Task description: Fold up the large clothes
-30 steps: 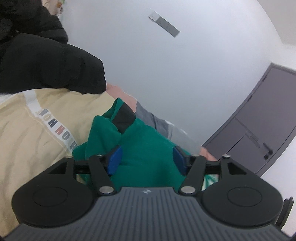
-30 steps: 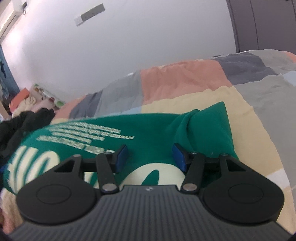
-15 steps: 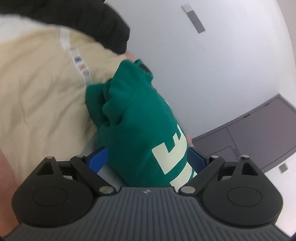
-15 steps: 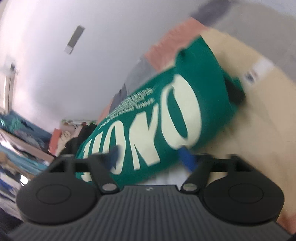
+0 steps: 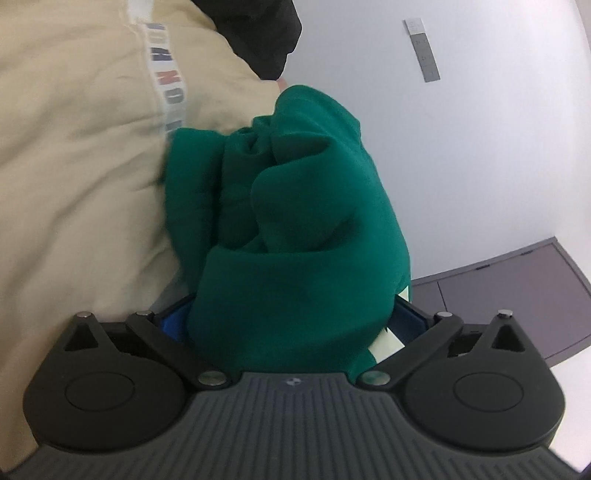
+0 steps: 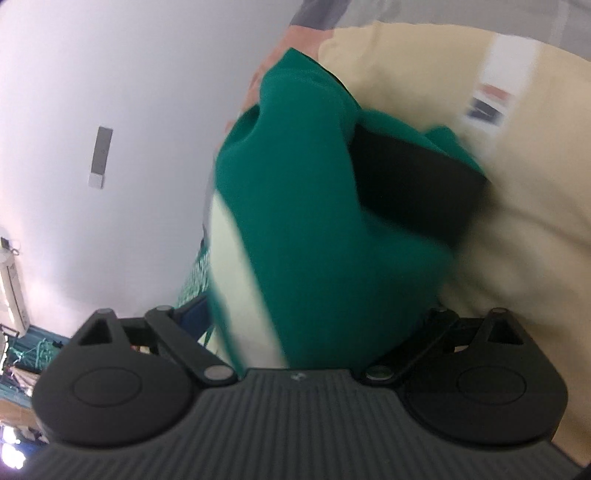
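Note:
A bundled green sweatshirt [image 5: 295, 221] with cream print [image 6: 236, 277] and a black cuff [image 6: 413, 192] lies on a beige cover [image 5: 74, 166]. My left gripper [image 5: 293, 317] has its jaws opening wide, and the green bundle fills the gap between the blue pads [image 5: 173, 321]. My right gripper [image 6: 314, 314] is at the other end of the sweatshirt [image 6: 314, 221], jaws opening too, with the cloth between them. Its right pad is hidden by the fabric. I see no pad pressing into the cloth. The right wrist view is blurred.
The beige cover [image 6: 517, 184] carries a white strip with coloured letters [image 5: 168, 74]. A black jacket [image 5: 258, 33] lies at the top of the left wrist view. Behind are a white wall with a grey plate [image 5: 424, 48] and grey cabinet doors [image 5: 517, 288].
Both grippers have rolled, dropped and closed in on the green sweatshirt. Their jaws have spread wider, and the bundle now fills the gap between them.

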